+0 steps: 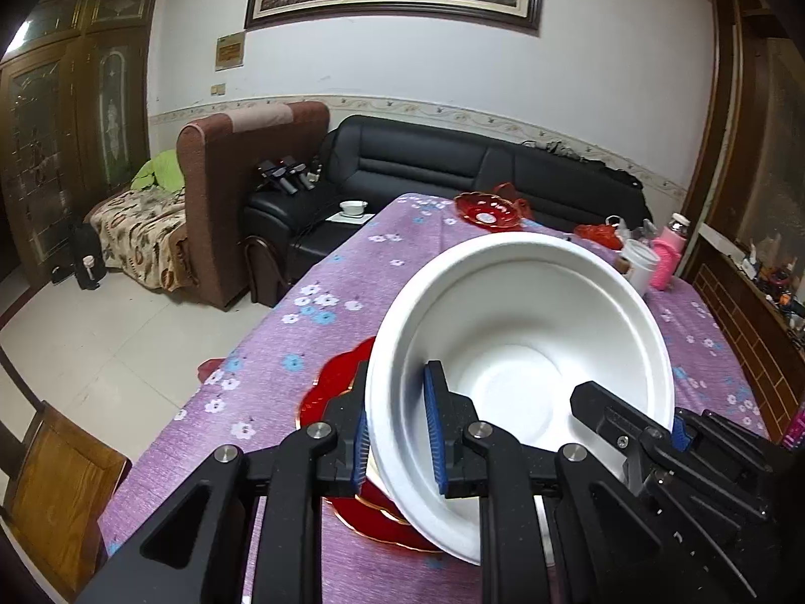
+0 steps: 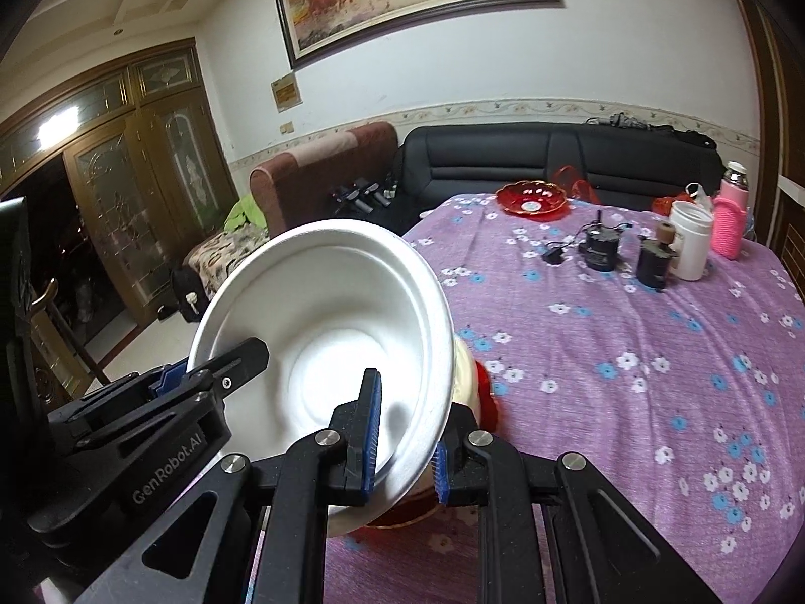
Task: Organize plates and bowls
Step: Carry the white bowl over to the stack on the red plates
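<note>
A large white bowl is hanging tilted in the lower middle of both frames, lifted above a red plate on the purple flowered bench, and two grippers are sharing it. The left gripper is pinching the rim at the bowl's lower left and the right gripper is pinching the opposite rim, each with one of its fingers inside the wall and one outside. The bowl is looking thin, matte and light, perhaps foam or pulp, so its rim is probably flexing easily; two opposite rim holds seem wise.
</note>
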Tool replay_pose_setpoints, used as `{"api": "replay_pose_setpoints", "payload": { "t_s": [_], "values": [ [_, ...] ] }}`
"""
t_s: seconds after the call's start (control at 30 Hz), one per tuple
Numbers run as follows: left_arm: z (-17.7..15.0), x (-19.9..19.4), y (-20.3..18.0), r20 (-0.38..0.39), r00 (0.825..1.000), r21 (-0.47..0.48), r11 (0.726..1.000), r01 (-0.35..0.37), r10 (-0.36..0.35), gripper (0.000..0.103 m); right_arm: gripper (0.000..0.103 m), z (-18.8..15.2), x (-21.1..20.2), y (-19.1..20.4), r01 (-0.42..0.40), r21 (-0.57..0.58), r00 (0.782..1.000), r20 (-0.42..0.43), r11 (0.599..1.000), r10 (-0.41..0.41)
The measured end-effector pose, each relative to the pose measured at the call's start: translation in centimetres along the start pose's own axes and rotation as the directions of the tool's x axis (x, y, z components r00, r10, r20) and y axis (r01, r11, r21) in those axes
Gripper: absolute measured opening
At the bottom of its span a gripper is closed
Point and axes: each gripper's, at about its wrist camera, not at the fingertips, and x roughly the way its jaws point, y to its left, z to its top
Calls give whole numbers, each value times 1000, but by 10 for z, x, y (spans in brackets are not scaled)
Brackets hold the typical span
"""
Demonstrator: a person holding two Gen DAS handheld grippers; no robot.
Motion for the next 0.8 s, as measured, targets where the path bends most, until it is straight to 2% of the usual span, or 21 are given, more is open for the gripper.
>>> {"api": "replay_pose_setpoints", "payload": {
  "t_s": [0.27,0.47,0.8],
  "values": [
    [0,23,18,-33,999,-14,999,-38,38,18,19,4,33,12,3,-27,999,-53,1000,-5],
    [0,41,16,-54,996,7,998,-65,65,19,19,7,54,9,9,-38,996,-84,999,-13],
    [0,67,13,-92,993,23,997,-69,71,21,20,6,76,2,21,-33,992,-121,999,-25]
  ]
}}
